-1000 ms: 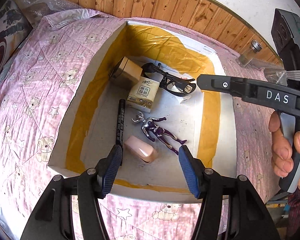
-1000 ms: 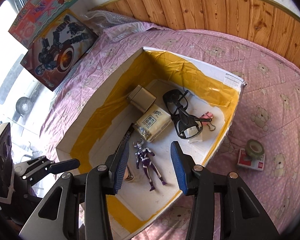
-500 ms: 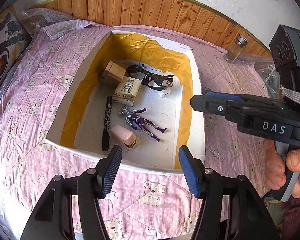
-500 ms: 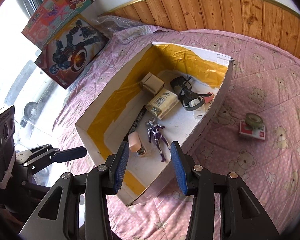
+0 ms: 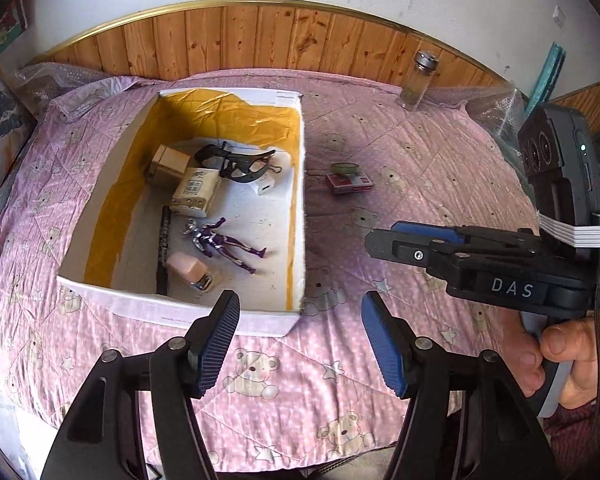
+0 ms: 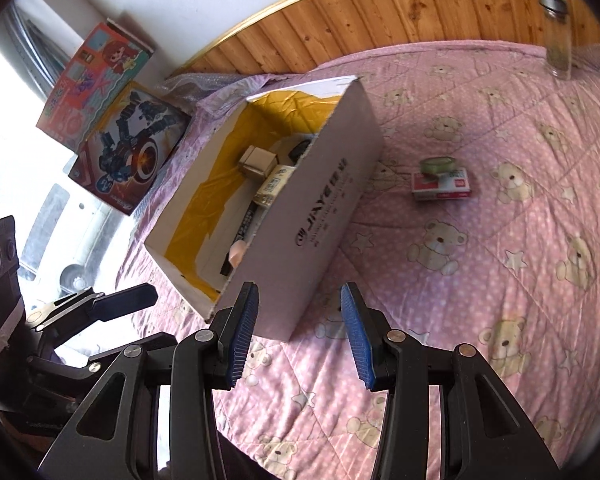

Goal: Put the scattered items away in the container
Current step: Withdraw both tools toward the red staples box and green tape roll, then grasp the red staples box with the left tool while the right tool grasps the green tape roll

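Observation:
A white cardboard box (image 5: 228, 322) (image 6: 332, 200) lined with yellow tape sits on the pink bedspread. Inside lie a purple figure (image 5: 220, 242), a black marker (image 5: 165, 240), a pink case (image 5: 188, 270), a tissue pack (image 5: 196, 192), a tan box (image 5: 166, 160) and black goggles (image 5: 240, 162). To the box's right, on the spread, a red-and-white small box (image 5: 350, 182) (image 6: 442, 186) carries a tape roll (image 5: 344, 167) (image 6: 438, 165). My left gripper (image 5: 300, 336) is open, empty, near the box's front wall. My right gripper (image 6: 298, 336) is open and empty by the box's near corner.
A glass jar (image 5: 418, 80) (image 6: 556, 34) stands at the wooden headboard. Toy boxes (image 6: 112, 120) lean against the wall at the left. A hand (image 5: 560, 364) holds the right gripper's handle. Bubble wrap (image 5: 496, 110) lies at the bed's far right.
Both grippers have drawn back and away from the box; the view widened, and the small box with the tape roll came into the left wrist view. Both stayed open.

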`<state>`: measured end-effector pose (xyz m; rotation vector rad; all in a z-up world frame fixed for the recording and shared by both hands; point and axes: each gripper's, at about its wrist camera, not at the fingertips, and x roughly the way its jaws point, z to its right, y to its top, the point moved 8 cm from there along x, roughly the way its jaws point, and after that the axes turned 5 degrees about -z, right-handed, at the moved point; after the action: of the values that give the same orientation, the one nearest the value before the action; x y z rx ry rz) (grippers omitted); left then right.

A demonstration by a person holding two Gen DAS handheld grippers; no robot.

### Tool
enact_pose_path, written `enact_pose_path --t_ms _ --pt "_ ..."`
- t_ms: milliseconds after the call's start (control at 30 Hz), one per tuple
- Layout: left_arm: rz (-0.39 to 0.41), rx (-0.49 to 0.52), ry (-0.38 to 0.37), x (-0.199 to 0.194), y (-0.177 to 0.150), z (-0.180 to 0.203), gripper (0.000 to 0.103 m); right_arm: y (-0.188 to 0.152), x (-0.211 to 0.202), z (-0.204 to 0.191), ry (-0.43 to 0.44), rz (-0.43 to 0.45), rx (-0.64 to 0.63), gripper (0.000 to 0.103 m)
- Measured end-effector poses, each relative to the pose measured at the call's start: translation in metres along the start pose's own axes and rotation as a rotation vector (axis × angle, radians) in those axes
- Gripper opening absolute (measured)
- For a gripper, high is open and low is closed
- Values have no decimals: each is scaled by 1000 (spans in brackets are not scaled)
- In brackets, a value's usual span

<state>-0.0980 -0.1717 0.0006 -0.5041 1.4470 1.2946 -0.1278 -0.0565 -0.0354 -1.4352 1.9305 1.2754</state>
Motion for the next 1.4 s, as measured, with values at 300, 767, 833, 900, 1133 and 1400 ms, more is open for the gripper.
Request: enact_pose_path --t_ms 300,767,833,900,1133,1400 --pt "-21 77 -57 30 18 61 67 11 -18 66 -23 55 117 48" --pt "-46 38 -66 104 87 68 67 65 50 154 183 26 349 48" --pt "-45 31 -75 110 101 63 67 69 64 165 194 25 385 48" --pt "-55 10 -86 119 115 59 67 76 75 173 181 25 395 48" --pt "-63 -33 -97 142 139 56 67 121 77 161 -25 28 106 50" --pt "-6 -61 -44 140 134 47 67 137 143 148 -98 -111 -191 51"
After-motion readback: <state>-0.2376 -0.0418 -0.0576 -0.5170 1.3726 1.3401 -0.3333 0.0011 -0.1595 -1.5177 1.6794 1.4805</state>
